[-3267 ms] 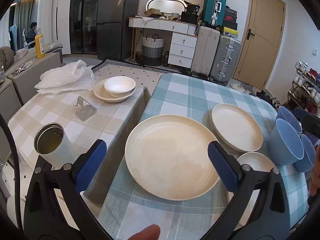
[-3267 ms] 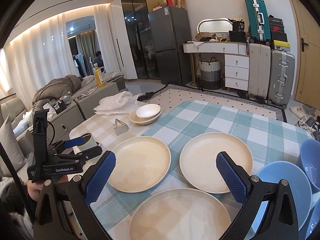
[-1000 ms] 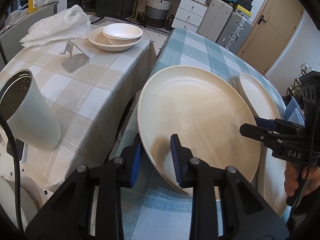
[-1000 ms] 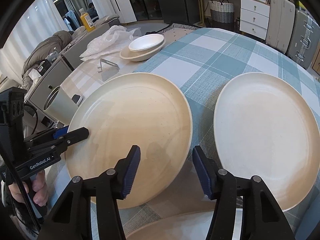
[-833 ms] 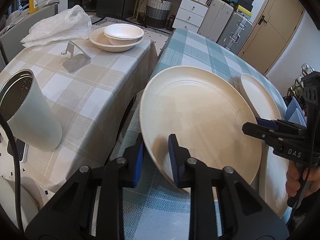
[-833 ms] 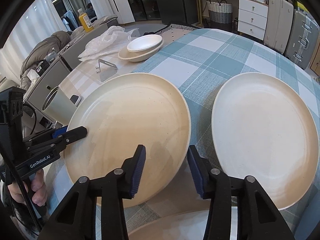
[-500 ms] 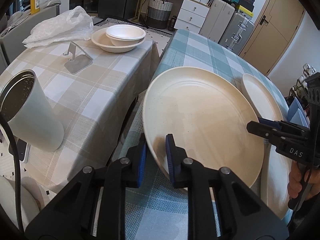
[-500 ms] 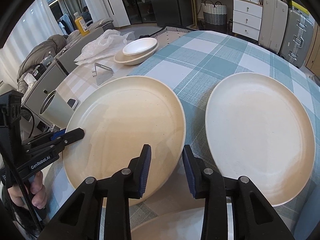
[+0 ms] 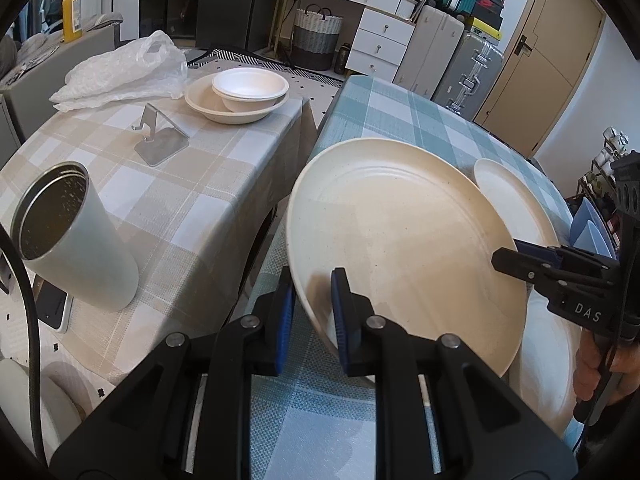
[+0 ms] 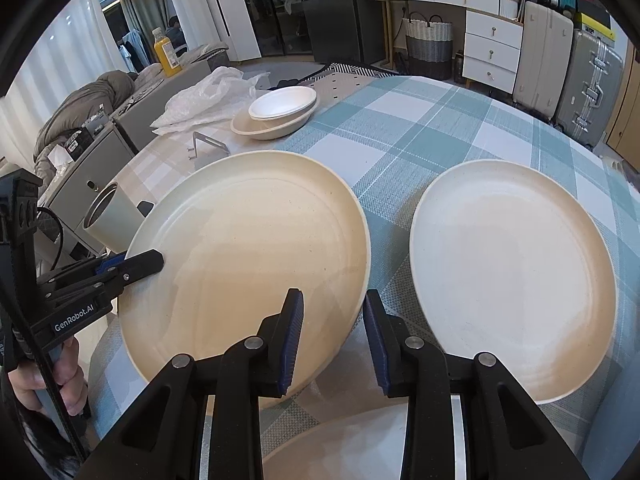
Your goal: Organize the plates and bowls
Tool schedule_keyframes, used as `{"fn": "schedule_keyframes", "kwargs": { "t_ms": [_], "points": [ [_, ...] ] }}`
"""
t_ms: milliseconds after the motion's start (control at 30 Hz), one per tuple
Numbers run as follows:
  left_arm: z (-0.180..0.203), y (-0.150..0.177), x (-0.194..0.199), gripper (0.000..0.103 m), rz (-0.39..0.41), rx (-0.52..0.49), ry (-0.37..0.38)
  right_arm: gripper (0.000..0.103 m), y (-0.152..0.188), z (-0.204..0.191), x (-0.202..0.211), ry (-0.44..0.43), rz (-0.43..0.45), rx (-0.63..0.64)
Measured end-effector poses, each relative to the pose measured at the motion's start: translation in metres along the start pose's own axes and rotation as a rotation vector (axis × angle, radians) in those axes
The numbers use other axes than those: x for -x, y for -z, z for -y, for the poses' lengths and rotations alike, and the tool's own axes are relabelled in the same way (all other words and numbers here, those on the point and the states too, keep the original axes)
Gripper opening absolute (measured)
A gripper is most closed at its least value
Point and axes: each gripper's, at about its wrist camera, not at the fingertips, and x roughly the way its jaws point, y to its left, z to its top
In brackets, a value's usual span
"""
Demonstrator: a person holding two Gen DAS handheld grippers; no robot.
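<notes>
The left gripper is clamping the near rim of the large cream plate, tilting it above the teal-checked worktop. The right gripper is pinching the same plate's rim at about 5 o'clock in its own view. A second plate is lying flat at 3 o'clock, and stacked bowls are sitting at 11 o'clock.
</notes>
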Motion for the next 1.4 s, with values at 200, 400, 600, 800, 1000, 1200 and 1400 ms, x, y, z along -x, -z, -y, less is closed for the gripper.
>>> {"fn": "schedule_keyframes", "kwargs": {
  "t_ms": [200, 400, 600, 800, 1000, 1200, 1400],
  "points": [
    [0.009, 0.0, 0.014, 0.015, 0.019, -0.02, 0.014, 0.032, 0.002, 0.002, 0.019, 0.007, 0.026, -0.011],
    [0.024, 0.002, 0.029, 0.015, 0.04, -0.049, 0.028, 0.032, 0.008, 0.003, 0.041, 0.019, 0.059, -0.03],
    [0.041, 0.004, 0.045, 0.015, 0.062, -0.083, 0.051, 0.032, 0.02, 0.008, 0.062, 0.037, 0.079, -0.05],
    [0.062, 0.009, 0.057, 0.015, 0.071, -0.12, 0.074, 0.032, 0.032, 0.016, 0.085, 0.053, 0.102, -0.077],
    [0.084, 0.016, 0.065, 0.015, 0.073, -0.163, 0.091, 0.032, 0.043, 0.024, 0.107, 0.076, 0.12, -0.104],
    [0.101, 0.02, 0.071, 0.015, 0.067, -0.194, 0.119, 0.032, 0.057, 0.029, 0.125, 0.099, 0.129, -0.132],
    [0.115, 0.025, 0.072, 0.015, 0.053, -0.228, 0.141, 0.032, 0.075, 0.035, 0.138, 0.114, 0.131, -0.166]
  ]
}}
